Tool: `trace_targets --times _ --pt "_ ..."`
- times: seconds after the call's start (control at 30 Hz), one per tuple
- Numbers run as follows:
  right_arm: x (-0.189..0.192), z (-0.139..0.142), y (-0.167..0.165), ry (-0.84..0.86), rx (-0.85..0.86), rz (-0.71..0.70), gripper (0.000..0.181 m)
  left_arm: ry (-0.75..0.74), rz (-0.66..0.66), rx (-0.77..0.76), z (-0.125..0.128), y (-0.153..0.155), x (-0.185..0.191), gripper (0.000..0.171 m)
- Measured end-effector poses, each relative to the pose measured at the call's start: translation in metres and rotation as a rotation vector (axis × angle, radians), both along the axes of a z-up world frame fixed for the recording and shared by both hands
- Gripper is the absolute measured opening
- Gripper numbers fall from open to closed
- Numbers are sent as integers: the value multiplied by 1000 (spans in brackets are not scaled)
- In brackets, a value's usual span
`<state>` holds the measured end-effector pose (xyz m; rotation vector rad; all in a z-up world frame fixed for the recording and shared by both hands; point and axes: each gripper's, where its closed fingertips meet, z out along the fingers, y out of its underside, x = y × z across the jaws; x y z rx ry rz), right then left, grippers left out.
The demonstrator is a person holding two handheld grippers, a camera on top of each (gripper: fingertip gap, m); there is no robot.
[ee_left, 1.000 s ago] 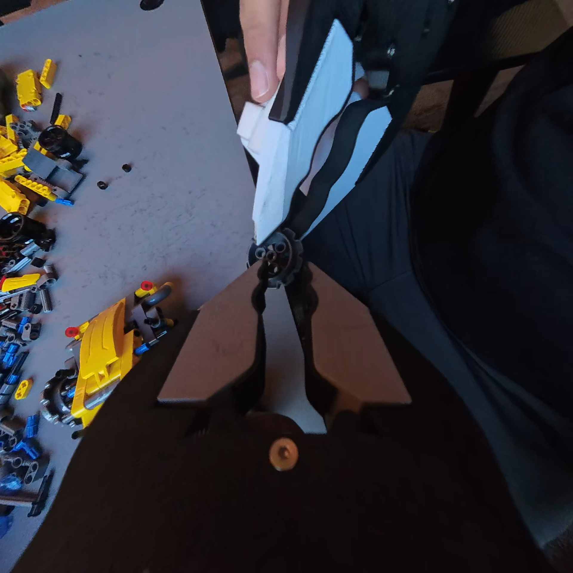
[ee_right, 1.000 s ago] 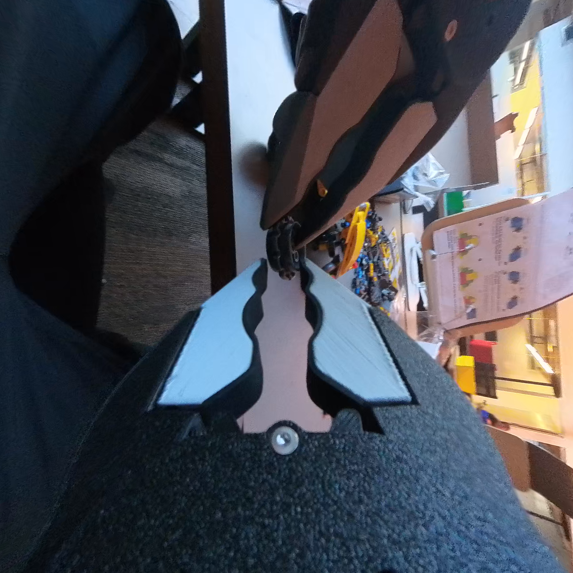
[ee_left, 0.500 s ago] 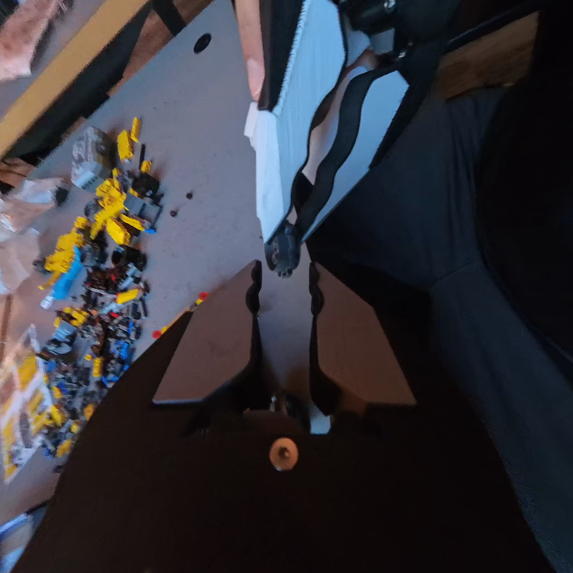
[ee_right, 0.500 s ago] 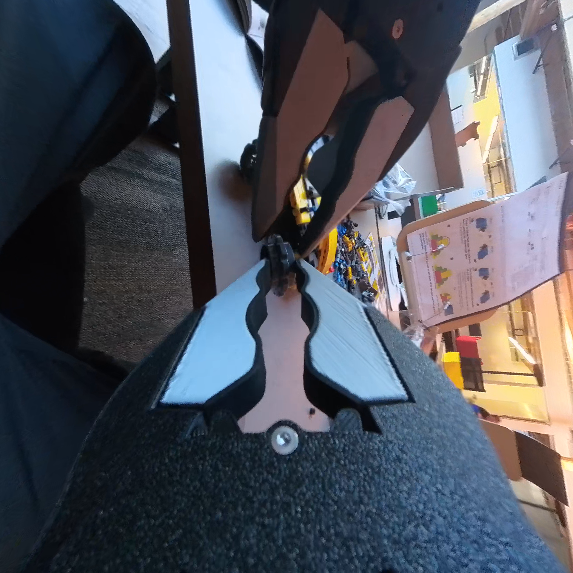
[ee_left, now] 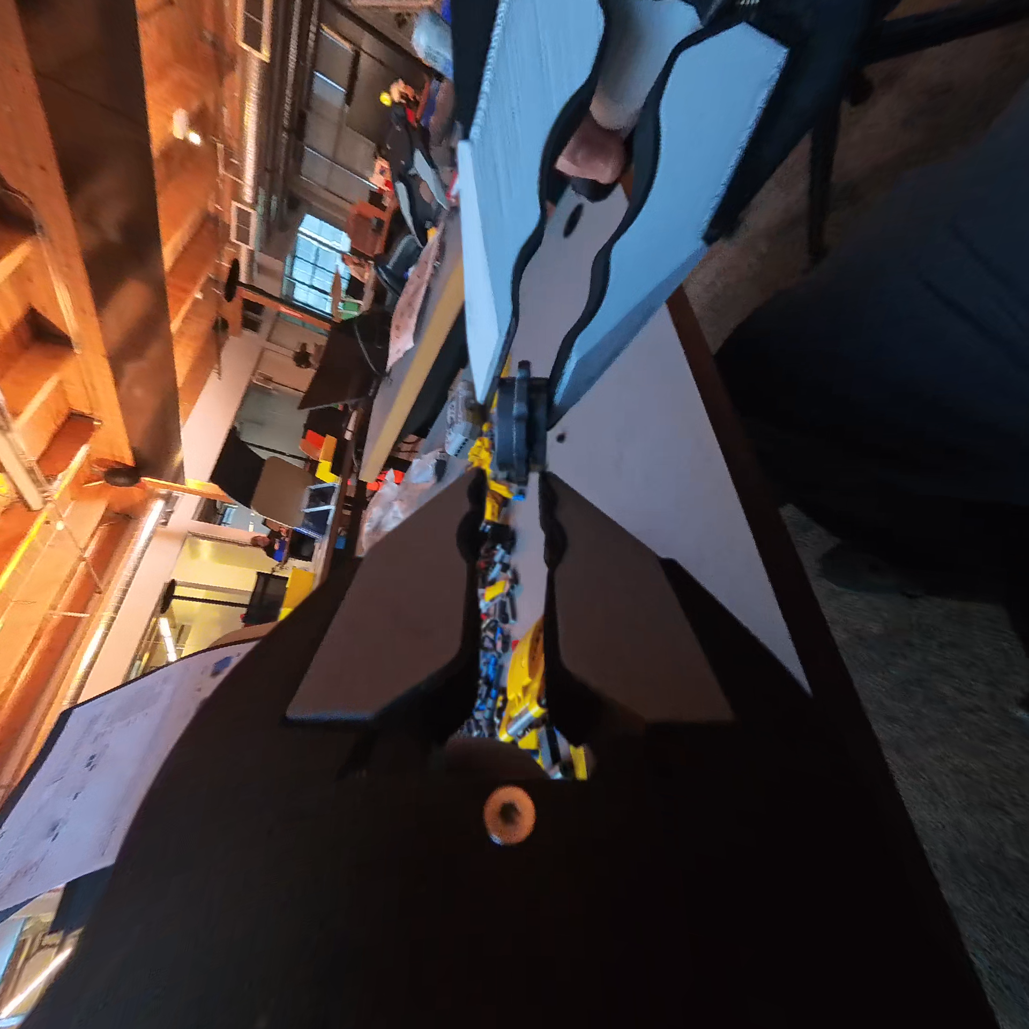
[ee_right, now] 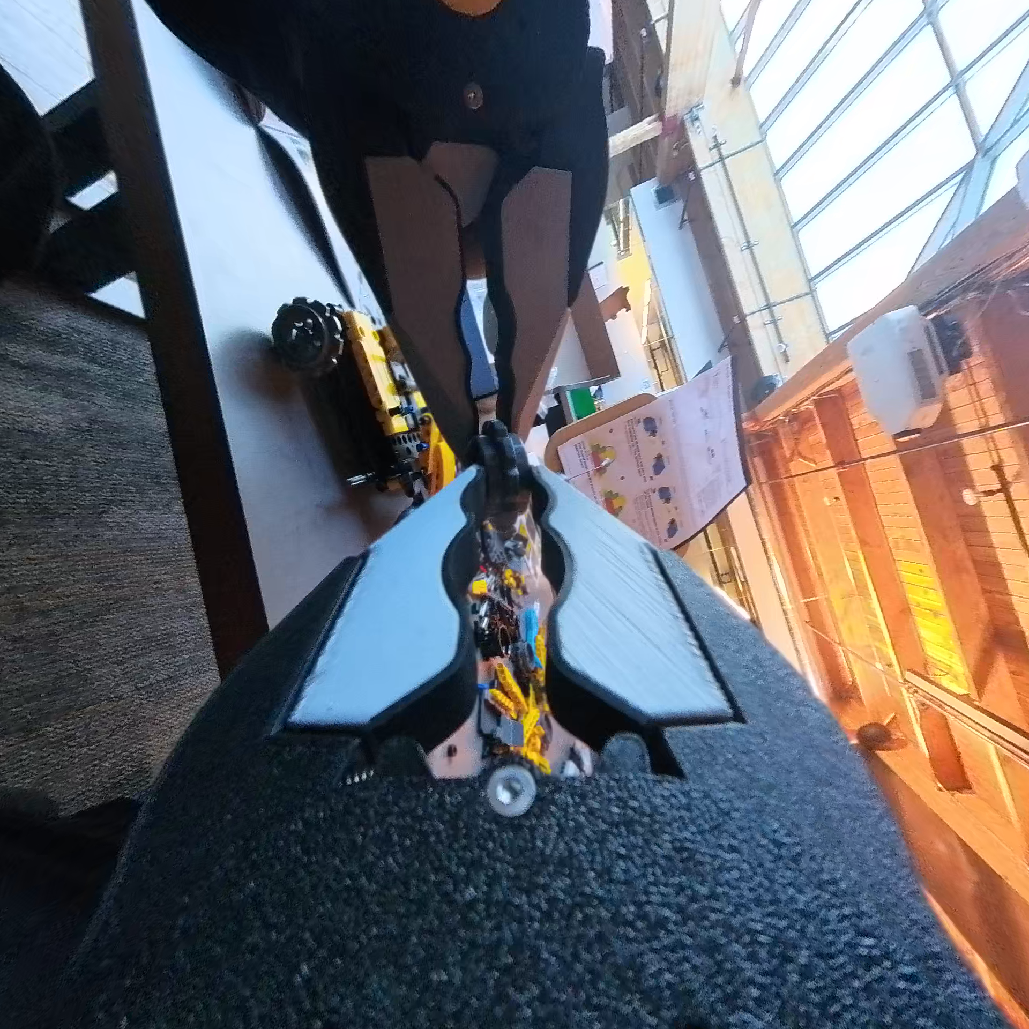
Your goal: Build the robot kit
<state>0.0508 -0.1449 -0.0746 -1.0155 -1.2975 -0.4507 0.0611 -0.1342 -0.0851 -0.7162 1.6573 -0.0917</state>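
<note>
Between the two sets of opposing fingertips, a small black toothed wheel (ee_right: 499, 461) is being gripped edge-on by the right gripper (ee_right: 504, 476), whose grey-faced fingers (ee_right: 390, 618) are closing on it from both sides. The same wheel (ee_left: 519, 424) is appearing in the left wrist view, sitting at the tips of the right gripper (ee_left: 520, 390) and just ahead of the left gripper (ee_left: 509, 484). The left gripper's brown-faced fingers (ee_left: 401, 612) are standing apart with a clear gap between them and are holding nothing; whether their tips are touching the wheel cannot be told. Both tools are hovering over a pale table (ee_left: 640, 445) near its dark edge. A partly built yellow and black model (ee_right: 362, 390) with a cogged wheel is lying on the table just beside the left gripper (ee_right: 490, 423). Loose yellow, black and blue parts (ee_right: 509, 640) are lying scattered on the table farther in. A printed instruction sheet (ee_right: 657, 462) is standing behind them.
</note>
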Motion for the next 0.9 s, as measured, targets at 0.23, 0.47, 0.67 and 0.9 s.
trace_targets --times 0.23,0.47,0.67,0.9 --pt "0 13 -9 23 31 24 15 -60 -35 -2 12 -10 1 15" --pt "-3 18 -16 79 4 82 15 -92 -77 -91 18 -15 -3 22" --pt "-6 21 -19 67 16 97 15 -56 -130 -61 22 -26 -9 35" --pt "-13 27 -23 19 88 90 14 -20 -123 77 32 -38 -9 13"
